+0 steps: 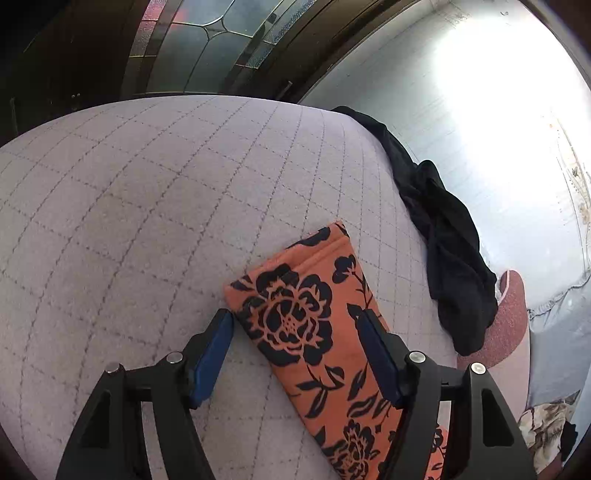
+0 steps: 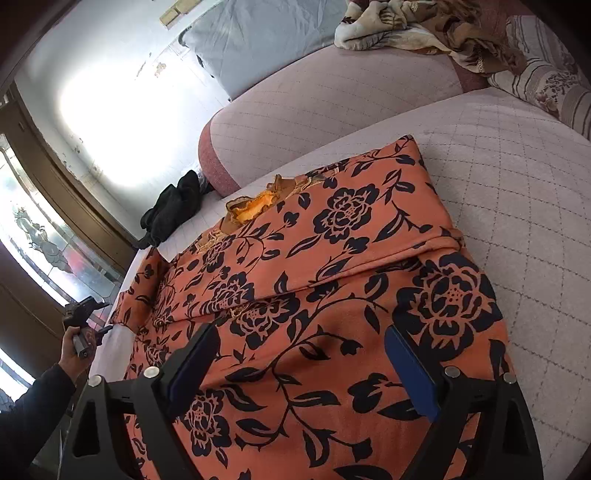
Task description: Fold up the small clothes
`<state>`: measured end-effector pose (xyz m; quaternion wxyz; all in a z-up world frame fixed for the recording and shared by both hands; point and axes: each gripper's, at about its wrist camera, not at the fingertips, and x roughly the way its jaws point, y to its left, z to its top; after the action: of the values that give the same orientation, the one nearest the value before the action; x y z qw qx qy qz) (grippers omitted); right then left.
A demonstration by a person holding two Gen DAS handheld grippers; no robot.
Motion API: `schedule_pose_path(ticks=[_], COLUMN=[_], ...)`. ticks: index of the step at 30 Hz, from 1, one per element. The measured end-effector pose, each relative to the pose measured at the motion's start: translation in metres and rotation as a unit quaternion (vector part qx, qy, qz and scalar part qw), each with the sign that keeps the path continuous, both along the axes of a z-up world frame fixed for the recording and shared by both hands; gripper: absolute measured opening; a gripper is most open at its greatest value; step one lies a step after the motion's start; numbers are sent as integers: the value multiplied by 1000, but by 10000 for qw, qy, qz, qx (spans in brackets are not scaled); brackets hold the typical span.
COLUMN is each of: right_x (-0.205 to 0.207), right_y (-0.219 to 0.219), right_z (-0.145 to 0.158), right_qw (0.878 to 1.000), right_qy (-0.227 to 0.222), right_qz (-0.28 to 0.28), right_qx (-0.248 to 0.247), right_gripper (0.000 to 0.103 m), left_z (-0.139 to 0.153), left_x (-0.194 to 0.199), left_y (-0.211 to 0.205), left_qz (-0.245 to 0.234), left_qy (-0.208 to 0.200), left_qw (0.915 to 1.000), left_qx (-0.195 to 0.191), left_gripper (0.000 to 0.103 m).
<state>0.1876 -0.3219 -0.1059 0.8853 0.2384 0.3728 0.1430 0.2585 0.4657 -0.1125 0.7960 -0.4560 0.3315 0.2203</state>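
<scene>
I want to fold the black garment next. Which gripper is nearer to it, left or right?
Left. The left gripper hovers over the sleeve end of the orange floral garment, close to the black garment. The right gripper is over the orange body, farther away.

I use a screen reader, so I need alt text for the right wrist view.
An open gripper hovers over an orange garment with black flowers, spread on a quilted pink bed. A black garment lies at the far edge, and a blanket beyond.
</scene>
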Motion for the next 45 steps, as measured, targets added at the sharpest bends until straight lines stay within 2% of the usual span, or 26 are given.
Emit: schedule_pose_path(ticks=[2, 3, 5, 6, 8, 11, 13, 15, 18, 20, 24, 27, 29, 30, 31, 33, 34, 35, 38, 40, 43, 45], right_x=[3, 3, 4, 4, 3, 2, 1, -1, -7, -11, -18, -23, -24, -25, -25, -25, -25, -25, -25, -24, -21, -18], right_y=[3, 4, 3, 3, 2, -3, -7, -11, -18, -23, -32, -40, -47, -51, -53, -58, -60, -62, -65, -63, -59, -57], right_z=[-2, -3, -4, -4, -3, -2, 1, 4, 9, 12, 17, 20, 20, 20, 20, 19, 19, 19, 20, 21, 20, 18], right_qw=[10000, 10000, 10000, 10000, 10000, 10000, 9998, 9995, 9986, 9978, 9964, 9952, 9939, 9933, 9927, 9916, 9911, 9907, 9894, 9894, 9898, 9892], right_qy=[18, 23, 28, 23, -2, -40, -83, -146, -232, -275, -378, -436, -449, -446, -436, -410, -401, -393, -418, -434, -365, -268], right_qz=[58, 60, 46, 36, 9, -63, -111, -134, -197, -247, -320, -401, -474, -503, -525, -582, -600, -601, -612, -615, -563, -597], right_qx=[-3, -19, 21, 33, -1, 61, 160, 260, 422, 553, 693, 775, 886, 945, 996, 1076, 1117, 1160, 1249, 1240, 1254, 1310], right_gripper=[93, 93, 93, 93, 93, 93, 93, 93, 93, 93, 93, 93, 93, 93, 93, 93, 93, 93, 93, 93, 93, 93], left_z=[1, 1, 1, -1, 3, 30, 66, 115, 187, 227, 264, 256, 235, 218, 199, 157, 141, 129, 112, 107, 97, 84], left_x=[4, 6, 14, 19, 20, 27, 27, 26, 23, 15, 11, 16, 22, 28, 28, 31, 28, 25, 3, -9, -21, -31], left_y=[-3, -4, -7, -7, -10, -32, -57, -96, -173, -235, -360, -450, -505, -531, -553, -579, -579, -571, -524, -482, -427, -392], left_qz=[16, 54, 104, 47, -25, -74, -242, -550, -1159, -1674, -2752, -3548, -4143, -4522, -4837, -5225, -5251, -5163, -4745, -4341, -3735, -3404], left_qy=[76, 151, 578, 785, 843, 833, 521, 16, -874, -1450, -2117, -2257, -2129, -1935, -1637, -882, -700, -594, -398, -330, -176, 43], left_qw=[9998, 9994, 9961, 9938, 9919, 9858, 9835, 9760, 9583, 9421, 9041, 8785, 8601, 8477, 8372, 8246, 8237, 8286, 8533, 8710, 8868, 8936], left_qx=[176, 293, 656, 786, 949, 1456, 1715, 2107, 2461, 2517, 2492, 2267, 2079, 1988, 1960, 1985, 2024, 2084, 2124, 2274, 2716, 2925], left_gripper=[70, 65, 28, 5, 5, 5, 5, 5, 5, 5, 5, 5, 6, 11, 30, 57, 57, 57, 57, 64, 69, 69])
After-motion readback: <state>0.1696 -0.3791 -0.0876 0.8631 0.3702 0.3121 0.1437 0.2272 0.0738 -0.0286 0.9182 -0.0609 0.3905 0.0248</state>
